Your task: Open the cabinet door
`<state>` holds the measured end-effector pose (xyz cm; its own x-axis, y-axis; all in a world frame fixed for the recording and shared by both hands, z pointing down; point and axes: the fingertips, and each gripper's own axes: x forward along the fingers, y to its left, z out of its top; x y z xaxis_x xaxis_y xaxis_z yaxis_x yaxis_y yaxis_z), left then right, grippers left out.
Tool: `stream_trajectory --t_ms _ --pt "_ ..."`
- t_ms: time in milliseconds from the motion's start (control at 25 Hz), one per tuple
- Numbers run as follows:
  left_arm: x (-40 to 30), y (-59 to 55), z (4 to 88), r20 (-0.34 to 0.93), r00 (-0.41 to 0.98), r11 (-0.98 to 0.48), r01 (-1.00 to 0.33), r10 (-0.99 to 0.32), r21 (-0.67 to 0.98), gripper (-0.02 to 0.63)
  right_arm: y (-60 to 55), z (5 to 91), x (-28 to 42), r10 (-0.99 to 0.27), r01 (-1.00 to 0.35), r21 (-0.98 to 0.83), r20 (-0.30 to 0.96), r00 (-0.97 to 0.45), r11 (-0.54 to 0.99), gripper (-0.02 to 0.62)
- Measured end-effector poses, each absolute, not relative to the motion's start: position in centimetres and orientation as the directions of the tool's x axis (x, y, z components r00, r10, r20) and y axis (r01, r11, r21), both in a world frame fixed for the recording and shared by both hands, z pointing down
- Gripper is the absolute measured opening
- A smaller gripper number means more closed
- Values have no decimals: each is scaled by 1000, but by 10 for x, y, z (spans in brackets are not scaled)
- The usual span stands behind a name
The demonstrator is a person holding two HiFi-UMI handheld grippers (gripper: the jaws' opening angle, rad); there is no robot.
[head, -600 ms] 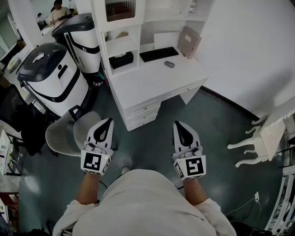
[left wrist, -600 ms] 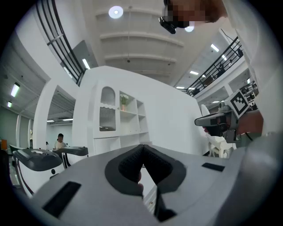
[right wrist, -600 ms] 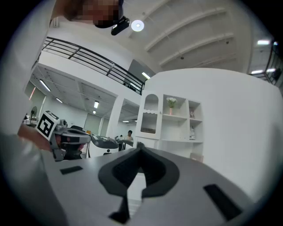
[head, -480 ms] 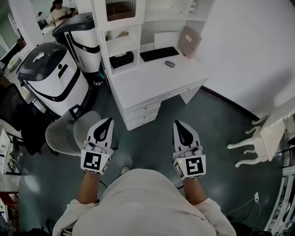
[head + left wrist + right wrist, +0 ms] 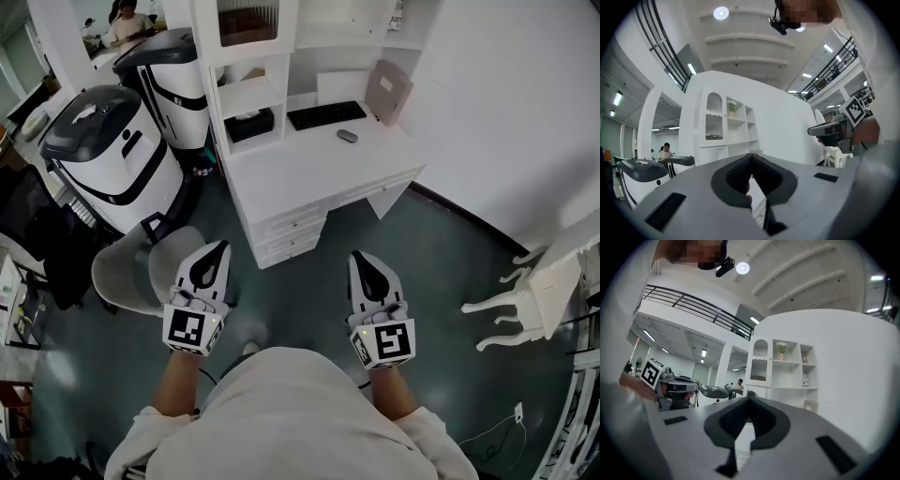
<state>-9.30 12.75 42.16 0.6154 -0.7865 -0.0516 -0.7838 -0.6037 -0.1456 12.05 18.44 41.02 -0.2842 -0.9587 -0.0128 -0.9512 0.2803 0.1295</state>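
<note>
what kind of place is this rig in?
Probably a lab or showroom hall with a mock study corner: white desk with keyboard, big white-and-black machines beside it, mezzanine railing overhead.

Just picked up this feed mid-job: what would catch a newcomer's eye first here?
The white desk stands top centre in the head view, a black keyboard on it and the glass-fronted cabinet door above. The left hand-held gripper and right hand-held gripper sit low, short of the desk, jaws together and empty. Two big white-and-black machines crowd the left.
</note>
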Motion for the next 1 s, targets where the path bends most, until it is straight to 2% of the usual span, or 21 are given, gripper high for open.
stream_trajectory --t_ms 560,1000 --pt "-65 143 433 -54 556 -545 -827 -830 -138 -2 184 432 144 -927 -919 124 19 -374 374 4" --pt "-71 55 433 -89 574 -562 -817 -814 -127 -1 107 431 144 -943 -932 147 17 -333 332 3"
